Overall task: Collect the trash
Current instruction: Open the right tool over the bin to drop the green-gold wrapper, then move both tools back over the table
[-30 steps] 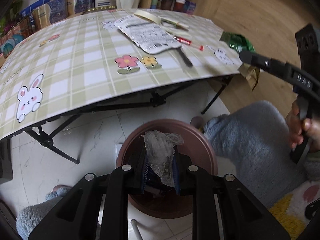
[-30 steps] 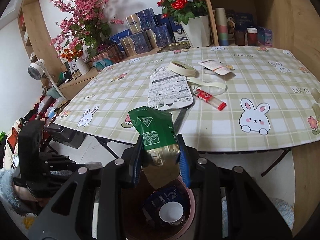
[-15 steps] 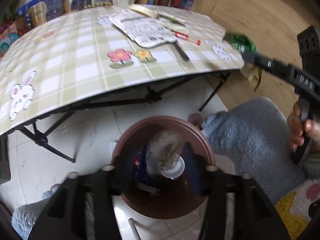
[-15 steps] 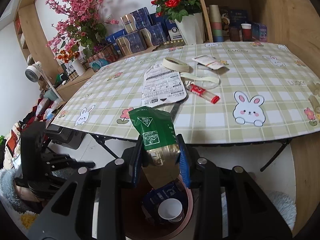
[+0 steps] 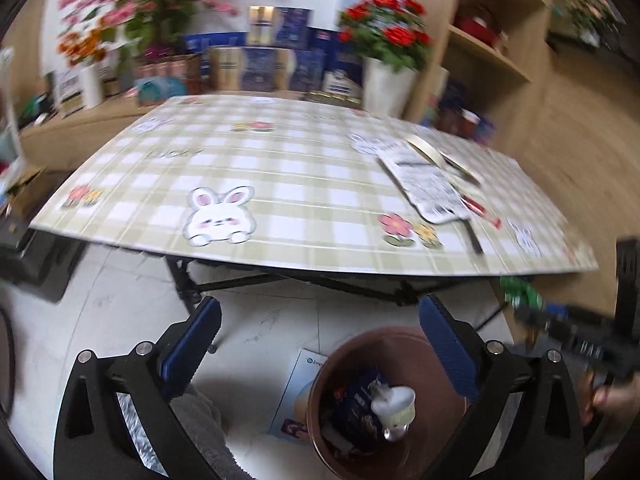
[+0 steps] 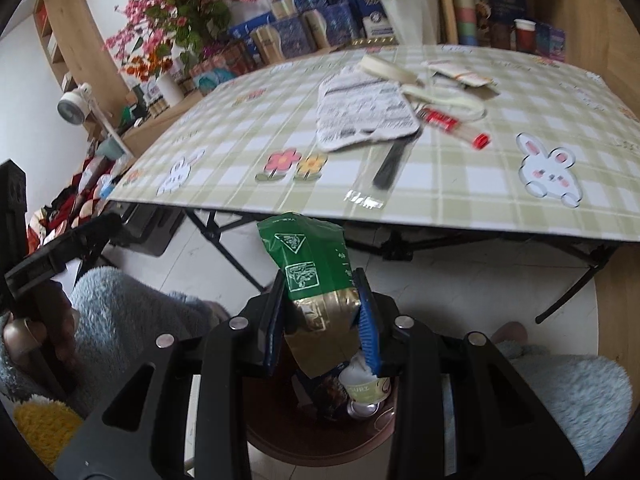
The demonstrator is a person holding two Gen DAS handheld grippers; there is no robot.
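the left tongs [image 5: 316,344] have just been opening and now stand wide apart with nothing between them, beside the brown bin [image 5: 404,342]. the right tongs [image 6: 322,322] are clamped on a green packet [image 6: 310,264], upright, long axis pointing up, directly over the bin [image 6: 320,446] below the bench [image 6: 400,184]. next, i think, these tongs must release it.

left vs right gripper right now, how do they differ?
The left gripper is wide open and empty, its jaws just opened; the right gripper is shut on a green-and-gold wrapper. Left sits beside the brown bin; right is directly above it. Both have blue pads.
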